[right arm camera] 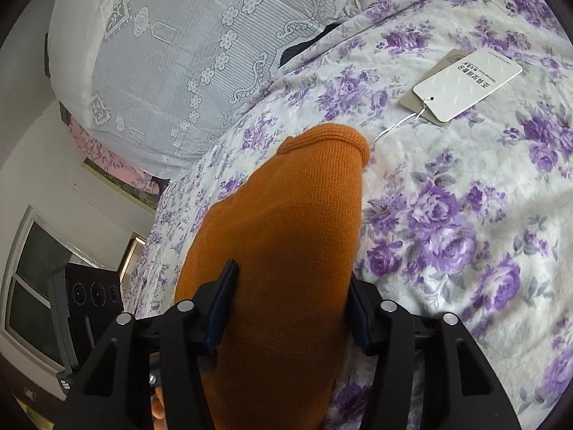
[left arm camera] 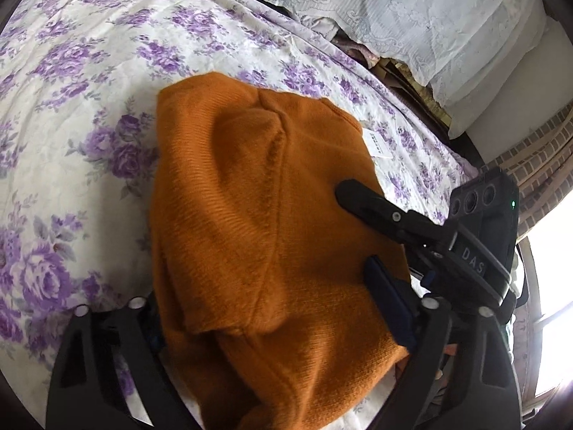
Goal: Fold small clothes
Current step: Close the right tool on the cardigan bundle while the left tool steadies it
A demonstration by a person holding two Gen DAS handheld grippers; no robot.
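Orange knit garment (left arm camera: 258, 222) bunched mid-bed on floral bedspread (left arm camera: 71, 82), hang tag (right arm camera: 465, 84) beside it. Right gripper (right arm camera: 290, 308) jaws clamp thick knit fold. Left gripper (left arm camera: 272, 326) jaws straddle knit, grip unclear. Judgement: lay fold flat, edges aligned, tag clear.

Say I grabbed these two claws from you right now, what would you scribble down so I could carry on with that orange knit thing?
Right claw: orange knit garment bunched between its pads, apparently gripped.
Left claw: fingers either side of the garment's near end; grip unclear.
Garment lies on the floral bedspread, already doubled over. Its paper hang tag lies beside it on a string.
Done: at least one fold.
Left: finish folding, flatten, release.
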